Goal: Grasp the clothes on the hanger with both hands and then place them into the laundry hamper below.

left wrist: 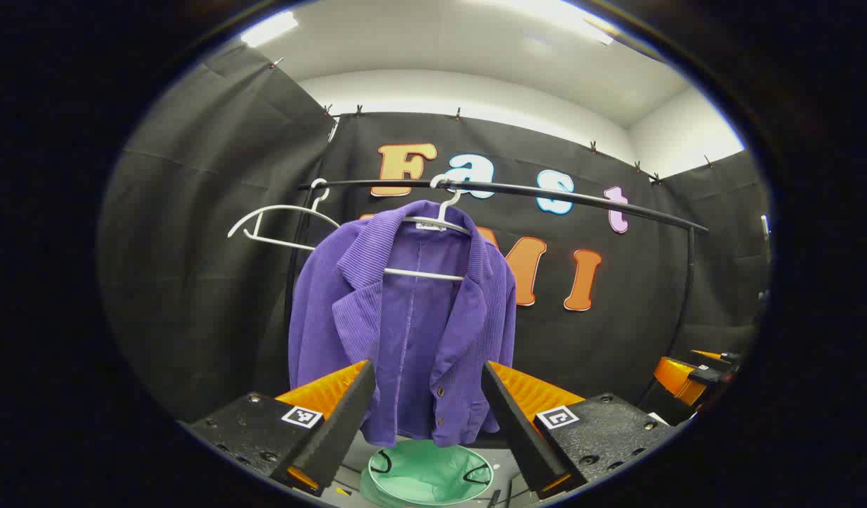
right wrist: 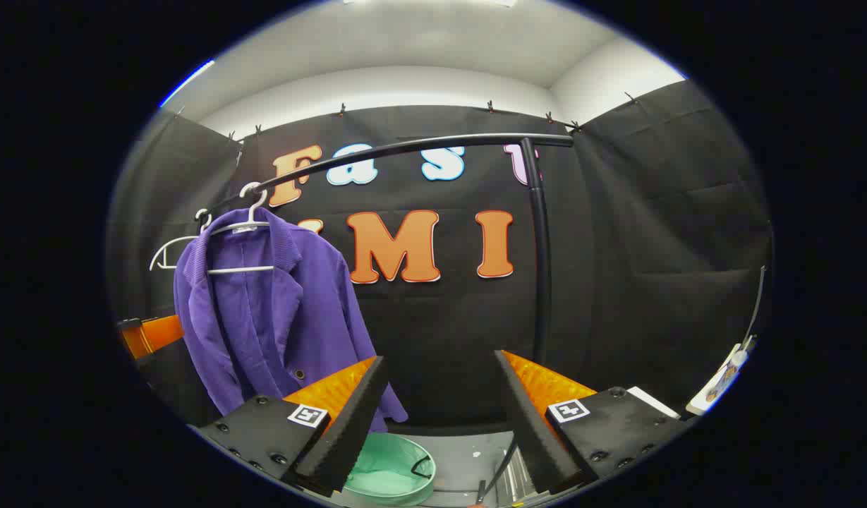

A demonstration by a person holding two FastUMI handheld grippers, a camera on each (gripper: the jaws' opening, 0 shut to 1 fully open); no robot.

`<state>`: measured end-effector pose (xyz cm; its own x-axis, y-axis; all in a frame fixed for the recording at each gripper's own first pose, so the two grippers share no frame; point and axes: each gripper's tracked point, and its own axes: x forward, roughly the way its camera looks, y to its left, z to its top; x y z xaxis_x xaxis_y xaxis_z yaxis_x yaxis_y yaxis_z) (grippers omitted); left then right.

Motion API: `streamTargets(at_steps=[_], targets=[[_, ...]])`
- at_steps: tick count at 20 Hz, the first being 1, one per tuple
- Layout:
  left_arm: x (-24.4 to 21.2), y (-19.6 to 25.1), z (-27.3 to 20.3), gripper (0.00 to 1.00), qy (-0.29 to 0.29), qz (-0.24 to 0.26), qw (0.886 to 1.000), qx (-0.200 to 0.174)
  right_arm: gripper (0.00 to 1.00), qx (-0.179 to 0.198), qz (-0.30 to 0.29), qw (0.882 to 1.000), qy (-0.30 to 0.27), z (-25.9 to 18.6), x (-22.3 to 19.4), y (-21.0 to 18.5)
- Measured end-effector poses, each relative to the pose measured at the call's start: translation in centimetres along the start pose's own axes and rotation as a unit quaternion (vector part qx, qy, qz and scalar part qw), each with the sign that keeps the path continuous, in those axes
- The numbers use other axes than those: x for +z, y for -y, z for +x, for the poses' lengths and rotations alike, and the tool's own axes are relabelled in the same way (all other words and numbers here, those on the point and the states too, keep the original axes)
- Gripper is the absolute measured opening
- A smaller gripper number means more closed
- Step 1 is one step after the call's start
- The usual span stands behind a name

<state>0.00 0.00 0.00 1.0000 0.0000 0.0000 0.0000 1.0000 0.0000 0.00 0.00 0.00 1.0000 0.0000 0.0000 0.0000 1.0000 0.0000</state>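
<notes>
Purple jacket (left wrist: 405,317): ribbed, corduroy-like cloth with wide lapels, hanging open at the front on a white hanger (left wrist: 433,240) from the black rail (left wrist: 546,192); two dark buttons show low on one front edge.
Position: jacket hangs directly above the green laundry hamper (left wrist: 422,474), which stands on the floor; hem ends just over its rim.
Second hanger (left wrist: 278,226): white, bare, on the same rail just beside the jacket.
Left gripper (left wrist: 427,413): jaws spread wide, nothing between them, short of the jacket and framing its lower half.
Right gripper (right wrist: 440,416): jaws spread wide, nothing held, aimed at the black cloth beside the rail's upright post (right wrist: 541,254); jacket sits off to its left.
Writing: small white tag at the jacket's collar, too small to read; square black-and-white markers on both grippers.
Cut off: the hamper's near rim is cropped in both views; the jacket's sleeves blur into the body folds; a pale object (right wrist: 719,384) at the right gripper view's edge can't be made out.
</notes>
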Motion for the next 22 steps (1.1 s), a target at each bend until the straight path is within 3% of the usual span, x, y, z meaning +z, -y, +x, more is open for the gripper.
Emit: streamTargets(at_steps=[5, 7, 8, 10, 12, 13, 15, 17, 19, 22], targets=[[-0.3, 1.8, -0.9, 0.92, -0.005, 0.013, 1.000, 0.005, 0.98, 0.018, 0.011, 1.000, -0.006, -0.1, 0.0, 0.8], [-0.5, 1.9, -1.0, 0.95, -0.008, 0.027, 1.000, 0.006, 0.93, 0.020, 0.009, 1.000, 0.001, -0.1, 0.4, 0.9], [-0.5, 1.9, -1.0, 0.92, -0.008, 0.031, 0.999, 0.005, 0.93, 0.019, 0.008, 1.000, 0.001, -0.1, 0.4, 0.9], [-0.1, 1.9, -0.7, 0.92, -0.005, 0.032, 0.999, 0.002, 0.98, 0.020, 0.013, 1.000, 0.001, 0.0, 0.4, 0.4], [0.0, 1.6, -0.2, 0.92, -0.006, 0.034, 0.999, -0.004, 0.93, 0.013, 0.018, 1.000, -0.002, 0.3, 0.1, 0.2], [0.1, 1.5, 0.1, 0.95, -0.007, 0.034, 0.999, -0.009, 1.00, 0.008, 0.019, 1.000, -0.008, 0.4, -0.4, 0.1], [0.5, 1.1, 0.5, 0.92, -0.003, 0.033, 0.999, -0.020, 0.98, 0.000, 0.026, 1.000, -0.012, 0.5, -0.6, -0.2], [0.4, 0.8, 1.4, 0.95, -0.004, 0.035, 0.999, -0.029, 0.93, -0.018, 0.026, 0.999, -0.004, 0.5, -0.3, -0.2], [0.1, 0.7, 2.0, 0.92, -0.009, 0.036, 0.999, -0.036, 0.98, -0.031, 0.024, 0.999, -0.003, 0.4, -0.3, -0.4], [0.4, 0.5, 2.9, 0.92, -0.008, 0.032, 0.999, -0.041, 0.98, -0.036, 0.024, 0.999, -0.007, 0.3, -0.5, -1.0]])
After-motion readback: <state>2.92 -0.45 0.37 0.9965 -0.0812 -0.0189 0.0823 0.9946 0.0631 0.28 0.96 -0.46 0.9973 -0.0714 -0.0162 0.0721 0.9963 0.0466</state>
